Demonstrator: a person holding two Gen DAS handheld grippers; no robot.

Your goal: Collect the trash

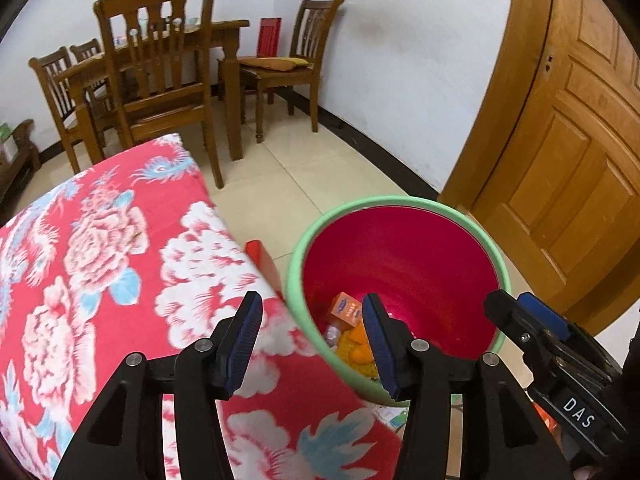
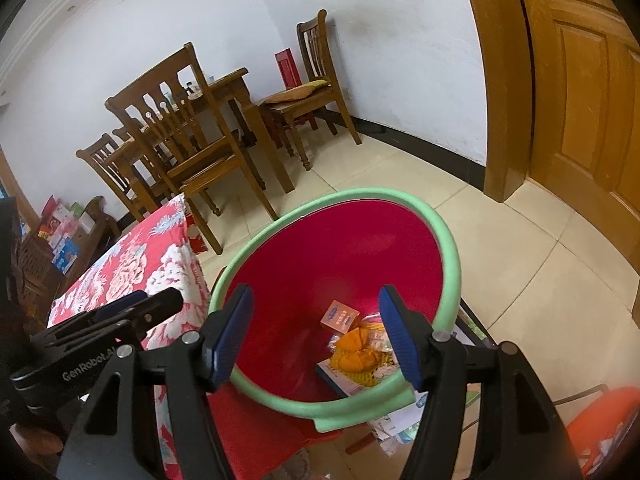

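Note:
A red bin with a green rim (image 1: pixel 394 201) stands on the floor beside the cloth-covered table (image 1: pixel 100 264). It also shows in the right wrist view (image 2: pixel 450 248). Trash lies at its bottom: an orange box (image 2: pixel 340 317), orange peel (image 2: pixel 354 350) and wrappers. The orange box also shows in the left wrist view (image 1: pixel 347 309). My left gripper (image 1: pixel 312 344) is open and empty over the table edge next to the bin. My right gripper (image 2: pixel 316 334) is open and empty above the bin's mouth, and shows at right in the left wrist view (image 1: pixel 520 316).
A wooden dining table (image 1: pixel 224 36) with several chairs (image 1: pixel 160 80) stands at the back wall. A wooden door (image 1: pixel 580 152) is at right. Papers lie on the floor by the bin (image 2: pixel 396 428). An orange object (image 2: pixel 600 420) sits at lower right.

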